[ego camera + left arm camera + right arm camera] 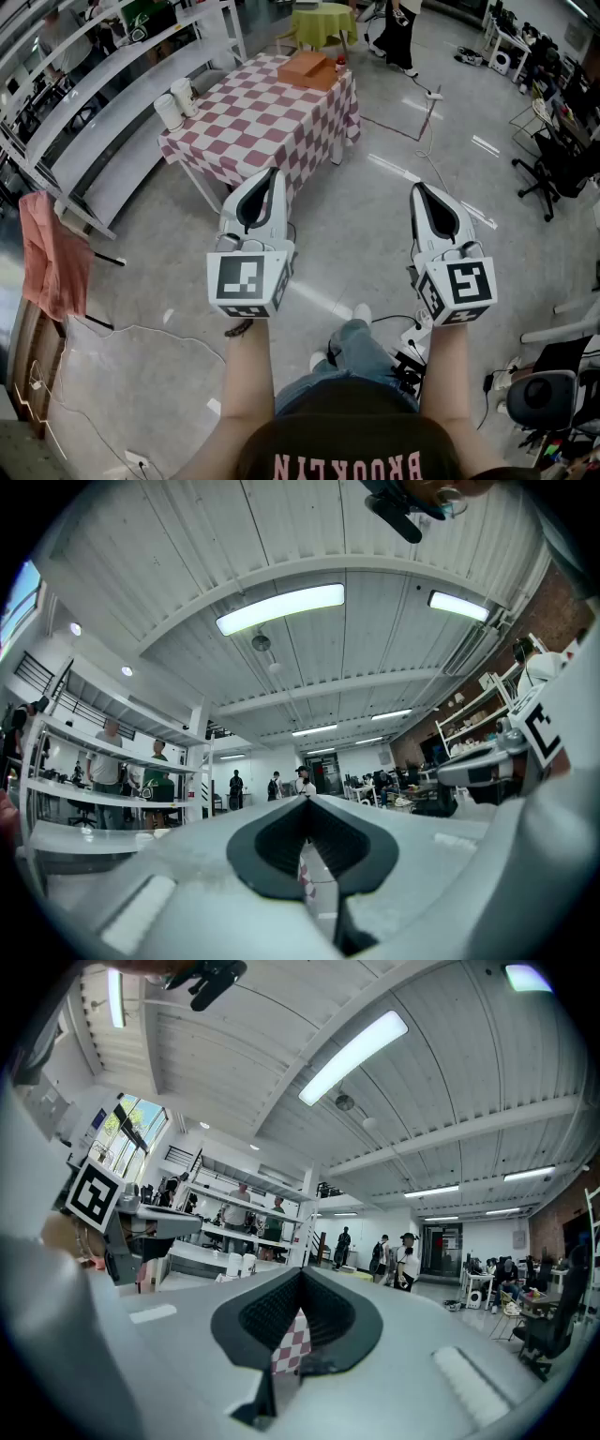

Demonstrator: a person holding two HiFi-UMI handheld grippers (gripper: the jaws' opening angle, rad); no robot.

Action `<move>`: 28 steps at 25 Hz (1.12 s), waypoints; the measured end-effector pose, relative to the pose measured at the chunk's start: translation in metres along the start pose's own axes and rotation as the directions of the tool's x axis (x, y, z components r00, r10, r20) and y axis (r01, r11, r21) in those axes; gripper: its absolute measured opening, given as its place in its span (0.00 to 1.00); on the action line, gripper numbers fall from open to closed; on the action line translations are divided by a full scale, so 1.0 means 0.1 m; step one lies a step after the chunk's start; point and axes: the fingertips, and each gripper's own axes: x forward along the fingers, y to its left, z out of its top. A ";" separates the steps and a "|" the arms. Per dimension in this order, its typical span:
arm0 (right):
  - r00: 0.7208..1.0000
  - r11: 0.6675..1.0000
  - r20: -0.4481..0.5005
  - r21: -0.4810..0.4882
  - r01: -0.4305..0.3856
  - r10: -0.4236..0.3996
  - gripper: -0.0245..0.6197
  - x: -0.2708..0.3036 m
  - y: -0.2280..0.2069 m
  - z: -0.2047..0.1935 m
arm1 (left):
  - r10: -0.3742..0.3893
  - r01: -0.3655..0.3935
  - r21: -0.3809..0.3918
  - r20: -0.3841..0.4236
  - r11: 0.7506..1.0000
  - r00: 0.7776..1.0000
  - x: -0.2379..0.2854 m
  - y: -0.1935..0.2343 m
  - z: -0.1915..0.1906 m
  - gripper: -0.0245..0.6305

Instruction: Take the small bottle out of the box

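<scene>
A brown cardboard box [309, 68] lies at the far end of a table with a red-and-white checked cloth [267, 127]. A tiny red-topped item [339, 64] stands beside the box, too small to identify, and I can make out no small bottle. Both grippers hang over the grey floor, short of the table and pointing towards it. The left gripper [273, 172] [306, 800] is shut with nothing in it. So is the right gripper [416, 187] [301, 1271]. A strip of the checked cloth [291, 1344] shows through the gap below the right gripper's tips.
Two white cylinders [178, 101] stand at the table's near left corner. White metal shelving [103, 94] runs along the left, with a pink cloth [52, 253] draped nearby. A yellow-green table [321, 21] and a standing person [401, 28] are behind. Office chairs [553, 169] and floor cables lie to the right.
</scene>
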 end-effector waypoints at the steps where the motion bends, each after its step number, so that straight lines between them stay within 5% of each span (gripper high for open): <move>1: 1.000 1.000 -0.001 0.003 -0.002 0.002 0.04 0.02 0.00 0.00 | -0.004 0.004 0.004 0.000 1.000 1.000 0.02 0.00 0.01 0.03; 15: 0.999 0.997 0.007 0.054 -0.054 0.054 0.04 0.65 -0.36 -0.17 | -0.041 0.043 0.050 -0.040 0.998 0.998 0.69 -0.07 -0.13 0.03; 20: 0.996 0.993 0.015 0.068 -0.091 0.091 0.04 1.06 -0.74 -0.27 | -0.072 0.072 -0.008 -0.034 0.997 0.997 1.24 -0.20 -0.19 0.03; 28: 0.982 0.981 0.055 0.067 -0.182 0.178 0.04 1.81 -1.38 -0.26 | -0.002 0.003 0.012 -0.032 1.000 0.999 2.15 -0.20 -0.20 0.03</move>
